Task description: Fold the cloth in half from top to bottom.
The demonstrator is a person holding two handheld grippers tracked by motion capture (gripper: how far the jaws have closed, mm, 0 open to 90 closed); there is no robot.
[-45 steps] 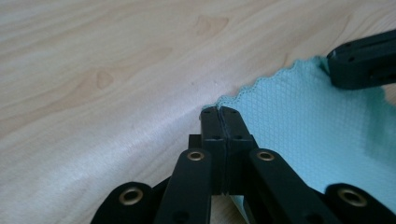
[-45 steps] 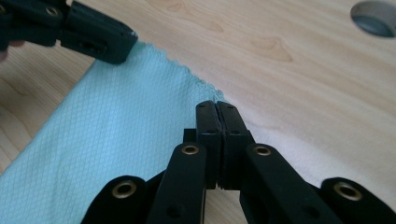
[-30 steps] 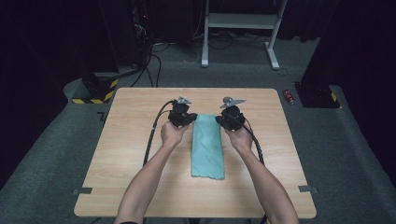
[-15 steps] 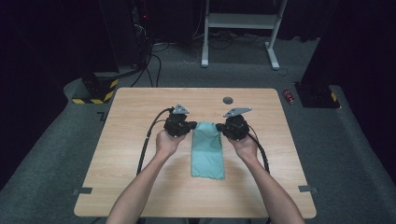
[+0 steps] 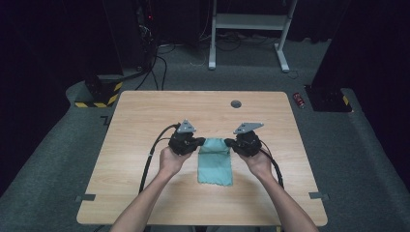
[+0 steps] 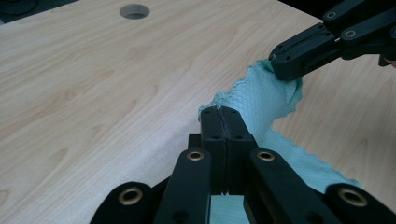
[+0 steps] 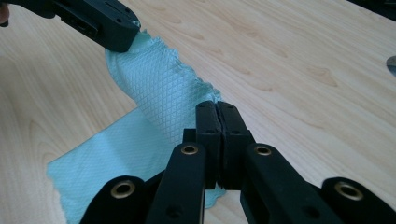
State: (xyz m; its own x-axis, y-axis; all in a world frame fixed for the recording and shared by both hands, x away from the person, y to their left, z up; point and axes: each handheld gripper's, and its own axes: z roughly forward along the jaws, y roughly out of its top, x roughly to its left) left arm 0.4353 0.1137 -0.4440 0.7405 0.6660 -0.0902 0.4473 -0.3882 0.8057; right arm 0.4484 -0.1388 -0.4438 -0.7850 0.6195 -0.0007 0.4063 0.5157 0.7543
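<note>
A teal cloth (image 5: 215, 162) lies on the wooden table (image 5: 145, 121), its far edge raised off the wood and folding toward the person. My left gripper (image 5: 199, 143) is shut on the cloth's far left corner (image 6: 210, 109). My right gripper (image 5: 228, 143) is shut on the far right corner (image 7: 208, 95). In the left gripper view the right gripper (image 6: 282, 58) pinches the other corner, with the cloth (image 6: 261, 100) hanging slack between the two. The right gripper view has the left gripper (image 7: 119, 30) at the top left over the cloth (image 7: 154, 84).
A round cable hole (image 5: 236, 104) sits in the table near its far edge. A white desk frame (image 5: 251, 21) and cables stand on the grey floor beyond. A small red can (image 5: 300, 100) lies on the floor at the right.
Both grippers have moved toward the person, dragging the cloth's far edge back over the rest. The cloth's flat part now looks shorter.
</note>
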